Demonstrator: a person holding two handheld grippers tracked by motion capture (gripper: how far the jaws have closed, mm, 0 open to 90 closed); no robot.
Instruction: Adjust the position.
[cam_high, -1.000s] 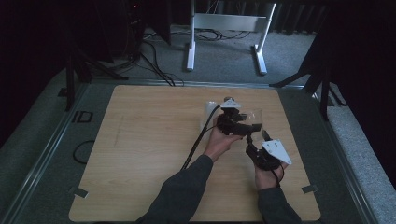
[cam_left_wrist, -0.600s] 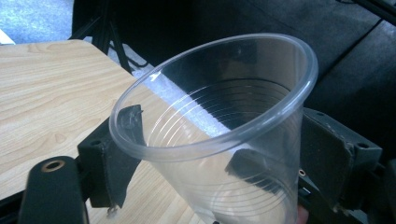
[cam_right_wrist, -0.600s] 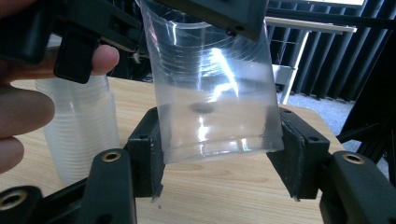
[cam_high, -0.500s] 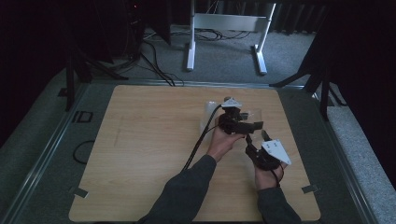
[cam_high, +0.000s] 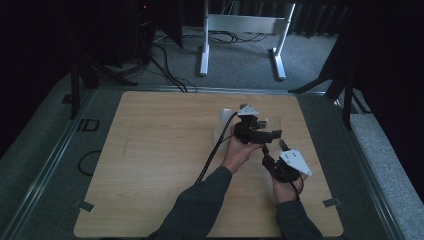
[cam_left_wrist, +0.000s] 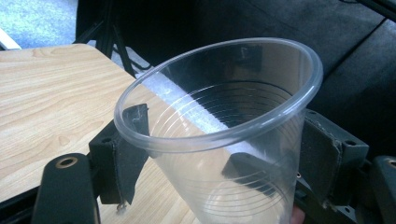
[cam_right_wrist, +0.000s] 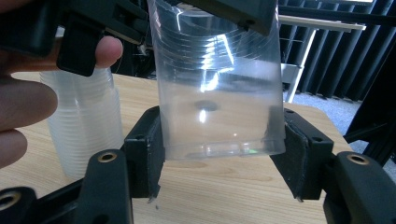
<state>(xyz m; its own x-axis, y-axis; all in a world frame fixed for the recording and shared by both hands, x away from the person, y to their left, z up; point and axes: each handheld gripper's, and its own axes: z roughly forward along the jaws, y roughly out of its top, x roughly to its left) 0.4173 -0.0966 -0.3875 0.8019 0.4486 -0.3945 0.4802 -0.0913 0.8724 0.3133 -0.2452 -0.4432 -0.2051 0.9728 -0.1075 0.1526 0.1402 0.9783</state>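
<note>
A clear plastic cup (cam_left_wrist: 224, 135) is tilted between the jaws of my left gripper (cam_left_wrist: 224, 154), whose pads press its sides just below the rim. In the right gripper view the same cup (cam_right_wrist: 219, 88) hangs upright, and my right gripper (cam_right_wrist: 219, 163) has its pads against both sides of the base. In the high view the left gripper (cam_high: 262, 135) and right gripper (cam_high: 272, 150) meet over the right part of the table, with the cup (cam_high: 272, 121) faint between them.
A stack of clear cups (cam_right_wrist: 84, 126) stands on the wooden table (cam_high: 160, 150) just beyond the left hand (cam_right_wrist: 23, 102); this stack (cam_high: 225, 119) also shows in the high view. A metal stand (cam_high: 240, 30) and cables lie on the floor behind the table.
</note>
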